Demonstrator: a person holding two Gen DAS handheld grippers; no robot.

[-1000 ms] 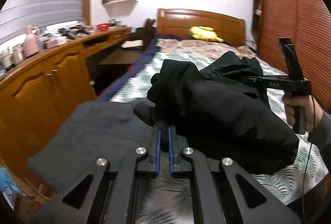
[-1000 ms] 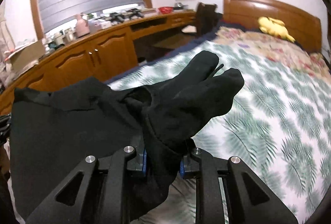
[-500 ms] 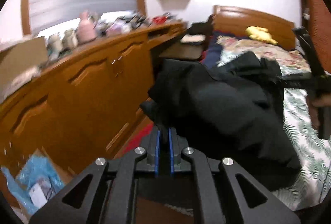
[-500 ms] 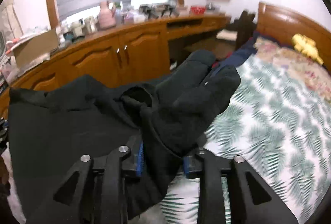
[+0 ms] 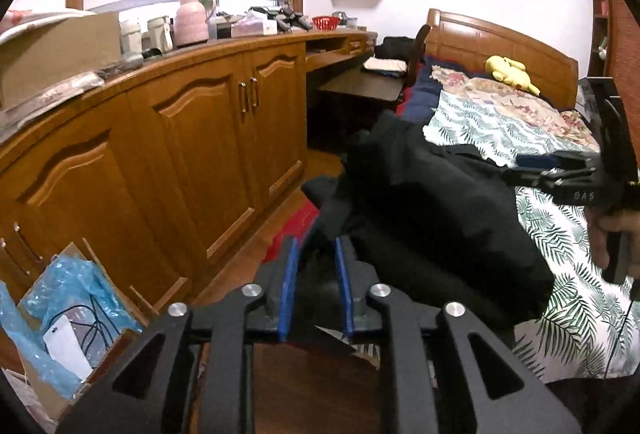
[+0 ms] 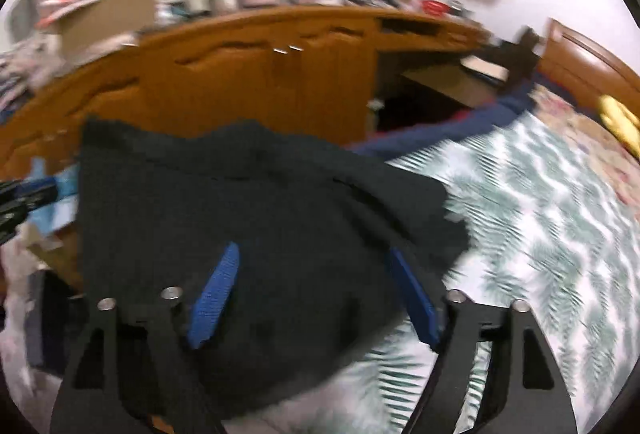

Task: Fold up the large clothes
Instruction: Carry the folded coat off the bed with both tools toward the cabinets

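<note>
A large black garment (image 5: pixel 432 209) lies bunched at the near left corner of the bed and hangs over its edge. My left gripper (image 5: pixel 316 250) is open, its blue pads apart, just below and left of the cloth's hanging end. My right gripper (image 6: pixel 312 266) is open wide over the garment (image 6: pixel 240 218), which spreads beneath and between its blue pads (image 6: pixel 216 290). The right gripper also shows at the right of the left wrist view (image 5: pixel 536 161), its fingers at the garment's far side. The right wrist view is motion-blurred.
The bed has a fern-print cover (image 5: pixel 576 298), a wooden headboard (image 5: pixel 500 45) and a yellow plush toy (image 5: pixel 510 71). Wooden cabinets (image 5: pixel 180 145) with a cluttered top run along the left. A cardboard box with blue plastic (image 5: pixel 60 322) sits on the floor.
Both grippers have opened and let go of the black garment, which dropped onto the bed's corner. Both views swung left toward the cabinets.
</note>
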